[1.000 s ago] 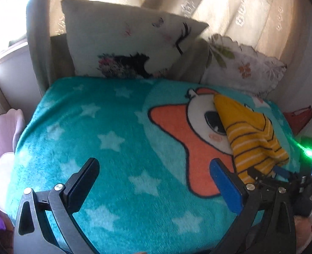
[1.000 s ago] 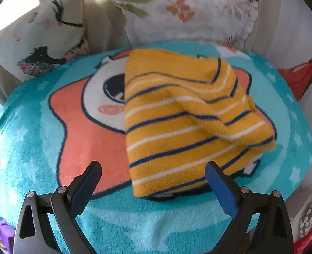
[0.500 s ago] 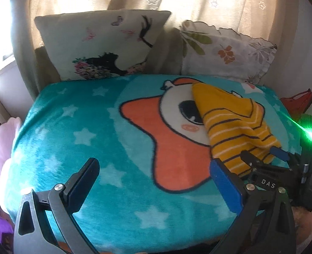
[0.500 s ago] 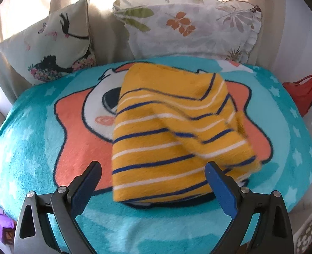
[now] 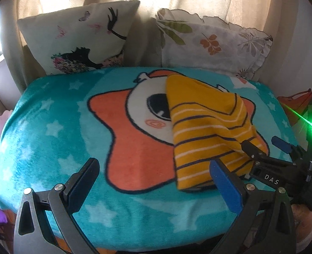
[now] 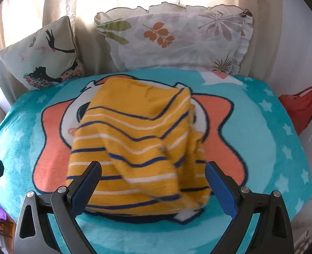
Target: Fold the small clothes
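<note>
The shirt [image 6: 134,148] lies folded into a compact stack on the blanket [image 5: 50,127]. Both grippers, left [image 5: 153,182] and right [image 6: 153,186], are spread and empty. Folding appears essentially complete.

Right gripper [image 6: 152,187] jaws spread wide, nothing between the pads — low over the near edge of the yellow striped garment [image 6: 134,148], which lies folded and bunched on the teal star blanket [image 6: 272,148], image blurred there. Behind — bird cushion [image 6: 43,57] left, leaf-print pillow [image 6: 177,40] right, against the curtain [image 6: 56,4].
</note>
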`<state>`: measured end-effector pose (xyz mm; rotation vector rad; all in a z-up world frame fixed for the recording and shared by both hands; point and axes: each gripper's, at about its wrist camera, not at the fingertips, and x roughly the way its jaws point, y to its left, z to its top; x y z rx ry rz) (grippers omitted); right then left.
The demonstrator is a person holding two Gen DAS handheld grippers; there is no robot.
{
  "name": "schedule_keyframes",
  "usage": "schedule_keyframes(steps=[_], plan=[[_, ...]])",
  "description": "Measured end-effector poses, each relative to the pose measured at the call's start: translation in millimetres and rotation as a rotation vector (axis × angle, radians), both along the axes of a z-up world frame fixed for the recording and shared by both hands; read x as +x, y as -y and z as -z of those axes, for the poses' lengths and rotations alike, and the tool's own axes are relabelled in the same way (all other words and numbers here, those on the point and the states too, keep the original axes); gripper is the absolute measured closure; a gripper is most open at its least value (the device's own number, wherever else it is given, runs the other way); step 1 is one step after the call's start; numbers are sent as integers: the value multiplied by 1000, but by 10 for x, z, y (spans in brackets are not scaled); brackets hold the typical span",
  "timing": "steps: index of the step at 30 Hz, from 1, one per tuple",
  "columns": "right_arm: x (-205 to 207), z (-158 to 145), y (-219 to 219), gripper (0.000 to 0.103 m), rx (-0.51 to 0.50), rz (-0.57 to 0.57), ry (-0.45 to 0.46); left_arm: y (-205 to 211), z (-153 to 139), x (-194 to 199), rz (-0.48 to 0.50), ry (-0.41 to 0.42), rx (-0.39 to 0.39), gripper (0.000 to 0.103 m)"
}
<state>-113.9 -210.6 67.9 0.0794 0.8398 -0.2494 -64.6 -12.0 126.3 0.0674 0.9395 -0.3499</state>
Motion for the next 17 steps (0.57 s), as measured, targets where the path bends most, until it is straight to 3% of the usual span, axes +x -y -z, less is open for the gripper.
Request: schedule_keyframes(steps=[17], plan=[[-248,-97,409,4,-44,-42,44,670,100,-130,56,-55,-24,0]])
